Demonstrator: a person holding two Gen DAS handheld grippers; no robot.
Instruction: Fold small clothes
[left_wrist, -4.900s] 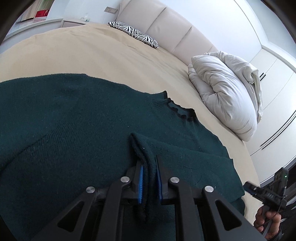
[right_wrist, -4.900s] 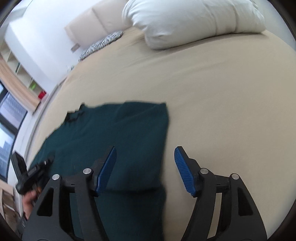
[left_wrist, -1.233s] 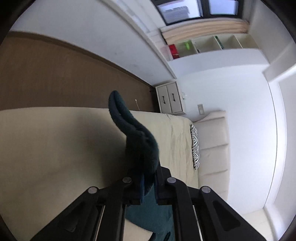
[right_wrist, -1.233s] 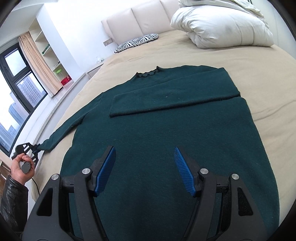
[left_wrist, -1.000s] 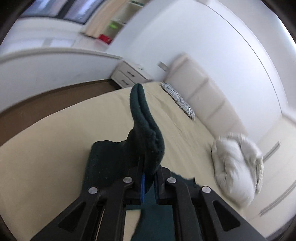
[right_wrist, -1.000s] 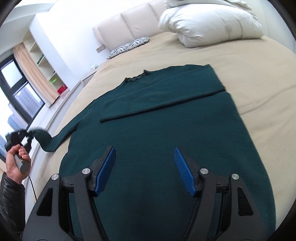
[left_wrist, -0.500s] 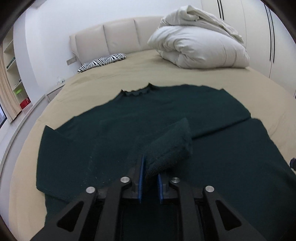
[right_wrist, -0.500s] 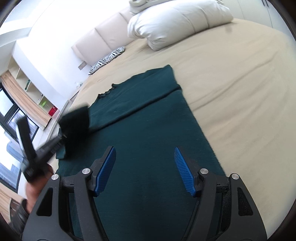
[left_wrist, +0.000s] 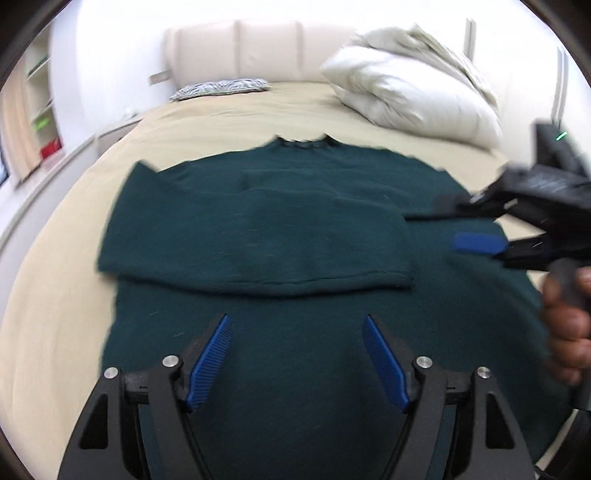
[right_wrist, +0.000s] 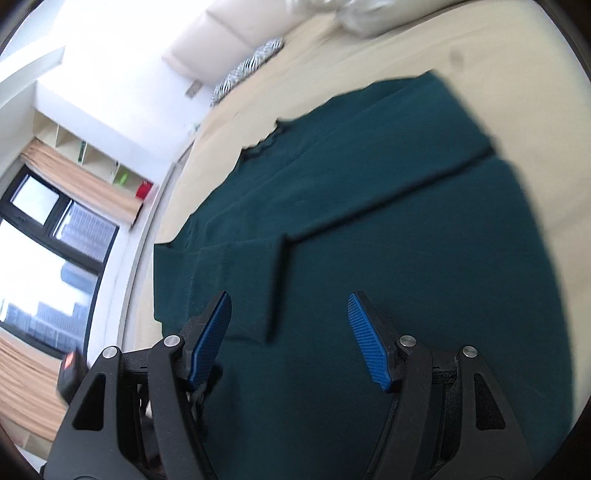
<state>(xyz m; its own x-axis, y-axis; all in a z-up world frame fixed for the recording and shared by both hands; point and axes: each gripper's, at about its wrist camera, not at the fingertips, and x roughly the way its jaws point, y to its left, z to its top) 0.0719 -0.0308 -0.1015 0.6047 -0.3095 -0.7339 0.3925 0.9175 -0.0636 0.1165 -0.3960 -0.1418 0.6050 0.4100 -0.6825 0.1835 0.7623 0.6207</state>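
Fingers of left gripper (left_wrist: 297, 360) spread wide, jaws just been opening, nothing between blue pads, only dark green sweater (left_wrist: 295, 229) lying below. Right gripper (right_wrist: 290, 339) also parted and empty, hovering over sweater body. Sweater flat on beige bed (left_wrist: 55, 280), collar toward headboard (left_wrist: 236, 48), both sleeves folded across chest (left one lying over the other). Right gripper seen in left view too (left_wrist: 476, 225), held by hand (left_wrist: 569, 325) at sweater's right edge. White duvet (left_wrist: 410, 92) heaped near headboard.
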